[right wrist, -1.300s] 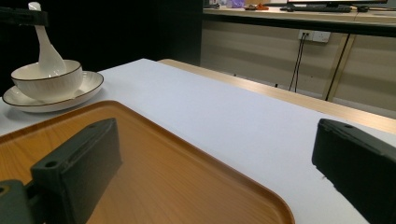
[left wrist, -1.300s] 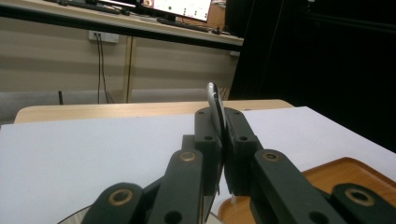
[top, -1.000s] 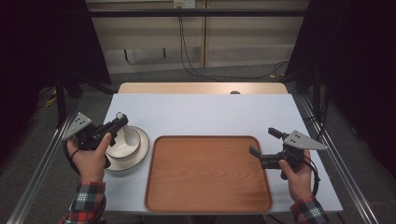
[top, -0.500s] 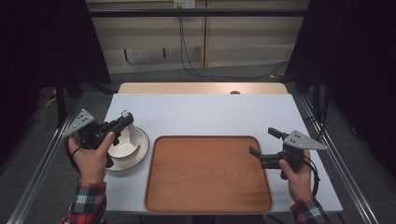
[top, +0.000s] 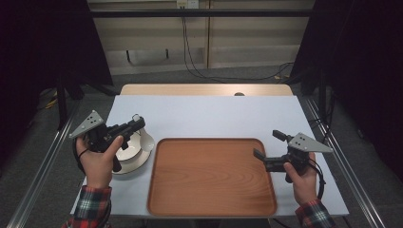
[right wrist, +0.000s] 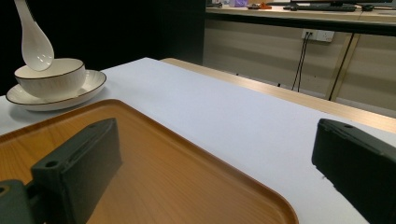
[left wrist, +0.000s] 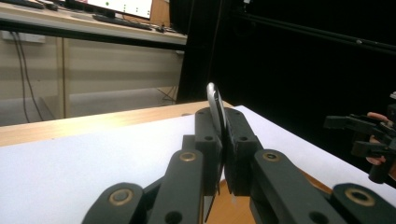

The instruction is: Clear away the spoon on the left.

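Two claws are over the tabletop point(top: 209, 114). The left claw point(top: 135, 124) is clamped tight on the handle of a white spoon point(right wrist: 33, 39), whose edge rises between the jaws in the left gripper view point(left wrist: 215, 105); the spoon hangs with its scoop just above a white bowl point(right wrist: 50, 74) that sits on a plate point(right wrist: 84, 91) at the left of the wooden tray point(top: 211, 178). The right claw point(top: 268, 146) has its jaws spread wide and holds nothing, over the tray's right edge.
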Demonstrator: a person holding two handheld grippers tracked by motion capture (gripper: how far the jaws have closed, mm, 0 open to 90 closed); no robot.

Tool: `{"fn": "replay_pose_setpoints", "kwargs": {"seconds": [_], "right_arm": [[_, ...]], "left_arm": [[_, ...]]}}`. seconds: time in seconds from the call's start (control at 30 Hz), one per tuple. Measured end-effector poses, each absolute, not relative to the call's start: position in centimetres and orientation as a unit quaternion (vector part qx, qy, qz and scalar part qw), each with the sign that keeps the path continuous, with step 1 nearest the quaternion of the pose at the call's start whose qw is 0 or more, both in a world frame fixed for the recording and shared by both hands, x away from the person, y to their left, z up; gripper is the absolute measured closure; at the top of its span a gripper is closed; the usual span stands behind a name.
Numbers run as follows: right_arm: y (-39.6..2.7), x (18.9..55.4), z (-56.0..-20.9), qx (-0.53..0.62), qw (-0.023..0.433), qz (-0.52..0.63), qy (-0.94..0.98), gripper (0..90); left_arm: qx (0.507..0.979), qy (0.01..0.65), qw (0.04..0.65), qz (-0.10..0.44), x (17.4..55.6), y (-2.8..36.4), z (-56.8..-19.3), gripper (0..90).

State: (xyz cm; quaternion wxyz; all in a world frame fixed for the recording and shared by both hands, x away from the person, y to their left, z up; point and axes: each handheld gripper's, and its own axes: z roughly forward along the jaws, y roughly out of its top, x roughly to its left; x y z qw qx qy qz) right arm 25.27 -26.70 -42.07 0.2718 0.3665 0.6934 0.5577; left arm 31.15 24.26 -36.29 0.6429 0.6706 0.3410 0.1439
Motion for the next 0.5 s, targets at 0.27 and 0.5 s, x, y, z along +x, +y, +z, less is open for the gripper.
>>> {"fn": "replay_pose_setpoints", "kwargs": {"seconds": [0.27, 0.5], "right_arm": [[-26.6, 25.3, -42.1, 0.365, 0.271, 0.558, 0.694, 1.0], [-26.6, 25.3, -42.1, 0.365, 0.271, 0.557, 0.695, 1.0]], "left_arm": [[0.678, 0.332, 0.643, 0.125, 31.1, 23.2, -36.7, 85.4], [0.690, 0.323, 0.639, 0.111, 31.0, 22.0, -37.1, 85.4]]}}
